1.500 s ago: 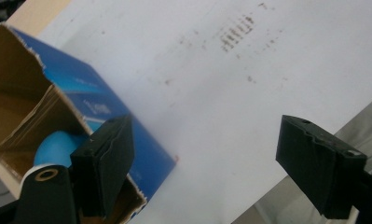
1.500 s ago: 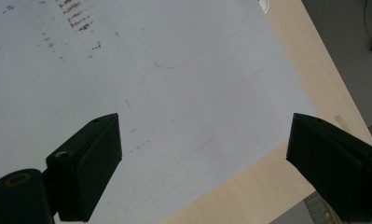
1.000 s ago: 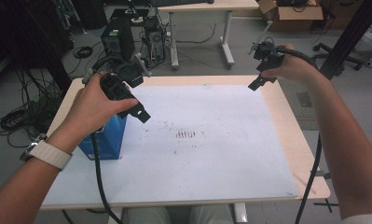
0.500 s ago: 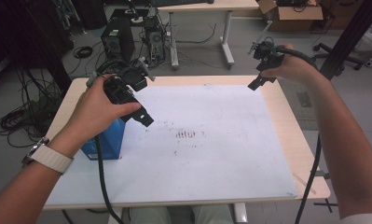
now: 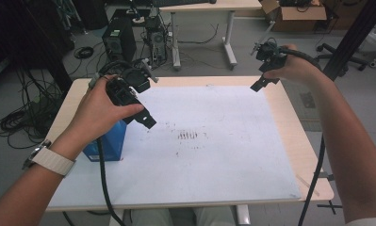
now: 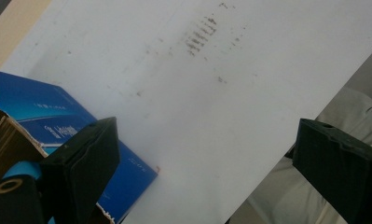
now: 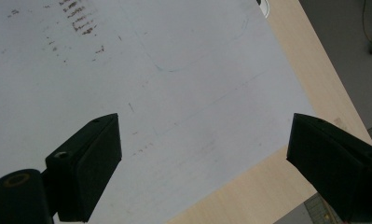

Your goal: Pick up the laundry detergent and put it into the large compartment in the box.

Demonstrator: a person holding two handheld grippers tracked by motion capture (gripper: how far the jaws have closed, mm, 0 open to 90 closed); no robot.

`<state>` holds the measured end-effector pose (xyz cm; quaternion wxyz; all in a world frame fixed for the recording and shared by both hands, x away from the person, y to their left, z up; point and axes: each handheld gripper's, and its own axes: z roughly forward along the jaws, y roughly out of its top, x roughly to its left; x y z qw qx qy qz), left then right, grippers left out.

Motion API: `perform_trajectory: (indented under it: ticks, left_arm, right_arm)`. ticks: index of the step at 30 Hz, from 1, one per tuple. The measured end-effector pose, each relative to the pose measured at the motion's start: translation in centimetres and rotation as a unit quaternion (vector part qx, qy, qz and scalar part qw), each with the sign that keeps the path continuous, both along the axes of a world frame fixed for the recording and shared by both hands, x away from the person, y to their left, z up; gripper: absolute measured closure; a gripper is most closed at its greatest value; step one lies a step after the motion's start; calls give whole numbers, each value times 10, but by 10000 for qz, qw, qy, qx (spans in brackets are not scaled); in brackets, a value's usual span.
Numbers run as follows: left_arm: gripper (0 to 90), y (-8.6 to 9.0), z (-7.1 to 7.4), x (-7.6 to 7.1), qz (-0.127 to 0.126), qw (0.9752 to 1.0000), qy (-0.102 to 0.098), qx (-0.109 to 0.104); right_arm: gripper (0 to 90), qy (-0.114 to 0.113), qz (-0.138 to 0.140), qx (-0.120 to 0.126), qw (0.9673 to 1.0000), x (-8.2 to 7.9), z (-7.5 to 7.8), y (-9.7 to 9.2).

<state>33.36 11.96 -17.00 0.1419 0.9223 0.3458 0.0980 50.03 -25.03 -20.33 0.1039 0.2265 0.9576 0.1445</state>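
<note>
No grasp is begun yet. The left tool (image 5: 145,120) hangs released above the blue box (image 5: 105,143) at the desk's (image 5: 289,127) left side; the right tool (image 5: 260,84), also released and empty, hovers far right. Next move probably: lower the left tool onto the box.

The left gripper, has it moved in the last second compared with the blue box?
Yes. In the high view the left gripper has shifted slightly toward the table's far edge, away from the person, while the blue box has stayed put.
</note>
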Motion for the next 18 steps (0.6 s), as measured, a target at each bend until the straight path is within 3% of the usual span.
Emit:
perform_trajectory:
  ticks: [18]
  left_arm:
    - [85, 1, 0, 0, -21, 10000, 15, 15]
  right_arm:
    - [99, 0, 13, 3, 10000, -2, 2, 1]
